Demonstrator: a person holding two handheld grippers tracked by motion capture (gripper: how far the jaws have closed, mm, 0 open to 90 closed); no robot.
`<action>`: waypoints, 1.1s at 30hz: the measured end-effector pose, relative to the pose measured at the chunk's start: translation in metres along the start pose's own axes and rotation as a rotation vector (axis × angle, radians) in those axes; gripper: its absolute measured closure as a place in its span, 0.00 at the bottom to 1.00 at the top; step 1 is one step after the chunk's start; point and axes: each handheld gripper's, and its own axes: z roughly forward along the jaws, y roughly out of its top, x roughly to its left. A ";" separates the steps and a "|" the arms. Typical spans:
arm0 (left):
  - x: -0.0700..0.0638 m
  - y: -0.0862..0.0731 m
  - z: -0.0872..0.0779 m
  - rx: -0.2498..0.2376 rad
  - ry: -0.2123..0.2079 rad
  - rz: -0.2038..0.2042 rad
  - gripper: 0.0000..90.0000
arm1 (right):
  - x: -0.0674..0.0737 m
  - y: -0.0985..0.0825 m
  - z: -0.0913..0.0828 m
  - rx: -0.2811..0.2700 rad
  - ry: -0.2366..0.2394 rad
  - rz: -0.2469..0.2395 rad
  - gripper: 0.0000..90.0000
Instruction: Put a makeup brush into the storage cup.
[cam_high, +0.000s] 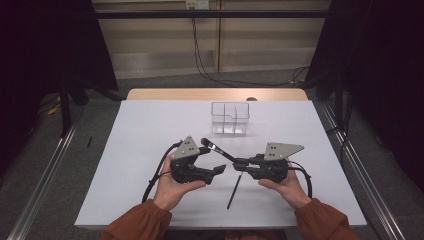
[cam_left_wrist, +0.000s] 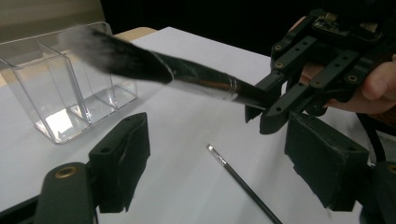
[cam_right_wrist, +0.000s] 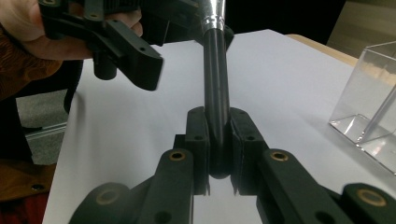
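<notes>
The right gripper (cam_high: 245, 163) has its jaws pinched on the handle end of a large brush (cam_high: 218, 149), held off the surface (cam_high: 150, 130). The brush's long axis runs up toward 10 o'clock, bristles nearest the left gripper (cam_high: 212, 161), whose jaws are spread. The clear divided box (cam_high: 230, 118) stands at 12 o'clock, well apart. A thin brush (cam_high: 234, 190) lies on the surface between the hands.
</notes>
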 end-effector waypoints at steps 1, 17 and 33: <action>0.000 0.000 0.001 -0.003 -0.001 -0.006 0.27 | 0.000 0.000 0.000 0.003 0.003 0.002 0.89; 0.001 0.006 0.002 -0.050 -0.018 -0.074 0.51 | 0.002 -0.005 0.003 0.004 0.006 0.001 0.89; 0.004 0.007 0.002 -0.064 -0.061 -0.159 0.71 | 0.003 -0.008 0.007 0.010 0.006 0.024 0.89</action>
